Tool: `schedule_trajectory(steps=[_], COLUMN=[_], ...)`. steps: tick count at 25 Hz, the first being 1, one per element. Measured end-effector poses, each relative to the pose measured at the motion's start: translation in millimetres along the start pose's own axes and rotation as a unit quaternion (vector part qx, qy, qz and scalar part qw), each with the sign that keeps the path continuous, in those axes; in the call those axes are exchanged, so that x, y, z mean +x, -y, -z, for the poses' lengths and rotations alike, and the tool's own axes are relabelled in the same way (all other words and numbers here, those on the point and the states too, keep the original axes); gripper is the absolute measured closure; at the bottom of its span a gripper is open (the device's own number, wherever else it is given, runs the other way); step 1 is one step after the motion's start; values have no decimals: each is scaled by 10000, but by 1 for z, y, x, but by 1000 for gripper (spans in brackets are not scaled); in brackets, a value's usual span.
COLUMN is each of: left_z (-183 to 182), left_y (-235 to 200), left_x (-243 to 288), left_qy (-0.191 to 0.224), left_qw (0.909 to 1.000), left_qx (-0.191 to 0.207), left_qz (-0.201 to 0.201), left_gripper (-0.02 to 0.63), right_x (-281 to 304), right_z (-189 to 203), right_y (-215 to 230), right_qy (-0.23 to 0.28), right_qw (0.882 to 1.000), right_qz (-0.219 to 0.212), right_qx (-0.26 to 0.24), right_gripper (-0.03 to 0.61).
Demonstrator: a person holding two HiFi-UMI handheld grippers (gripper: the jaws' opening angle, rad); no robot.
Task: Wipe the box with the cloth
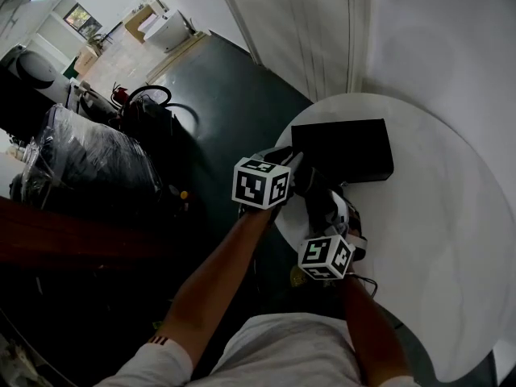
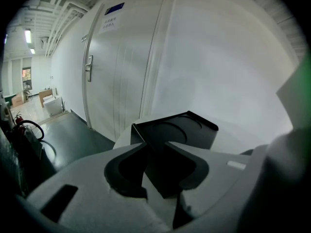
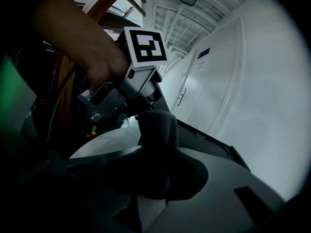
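Note:
A black box (image 1: 343, 147) lies on the round white table (image 1: 451, 240), close to its left rim. My left gripper (image 1: 294, 164) is at the box's near left corner. In the left gripper view that corner of the box (image 2: 177, 135) runs down between the jaws, which are closed on it around my left gripper (image 2: 158, 178). My right gripper (image 1: 322, 204) is just in front of the box, shut on a dark cloth (image 1: 317, 185). In the right gripper view the cloth (image 3: 156, 130) sticks up out of the jaws, with the left gripper's marker cube (image 3: 146, 45) behind it.
The table's left rim (image 1: 282, 216) lies right under both grippers, with dark floor (image 1: 234, 103) beyond it. Black wrapped goods (image 1: 89, 160) stand at the left. A white door with a handle (image 2: 89, 67) is behind the table.

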State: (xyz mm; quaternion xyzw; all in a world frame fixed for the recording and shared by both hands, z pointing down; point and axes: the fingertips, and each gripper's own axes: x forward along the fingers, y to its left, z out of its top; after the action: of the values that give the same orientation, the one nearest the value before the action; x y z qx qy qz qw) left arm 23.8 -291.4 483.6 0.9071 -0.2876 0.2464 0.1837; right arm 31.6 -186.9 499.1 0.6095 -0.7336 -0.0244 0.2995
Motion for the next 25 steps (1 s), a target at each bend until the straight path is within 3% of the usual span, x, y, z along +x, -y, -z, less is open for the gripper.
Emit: schedule_trajectory(steps=[9,19,25], left_z=[0,-1,-1], left_y=[0,0,0], left_x=[1,-1,0], left_qy=[36,61,48], left_qw=[10000,10000,10000], left_qx=[12,-4,33], left_qz=[31,69,50], left_gripper=[497,497,497], right_x=[-6,-37,-44], right_z=[11,50,75], right_y=[11,78,111], right_qy=[-210,-533,-659], right_qw=[9988,9957,9929], right_qz=[126,729,926], right_qx=[-415,-202,-342], right_gripper=[483,483,483])
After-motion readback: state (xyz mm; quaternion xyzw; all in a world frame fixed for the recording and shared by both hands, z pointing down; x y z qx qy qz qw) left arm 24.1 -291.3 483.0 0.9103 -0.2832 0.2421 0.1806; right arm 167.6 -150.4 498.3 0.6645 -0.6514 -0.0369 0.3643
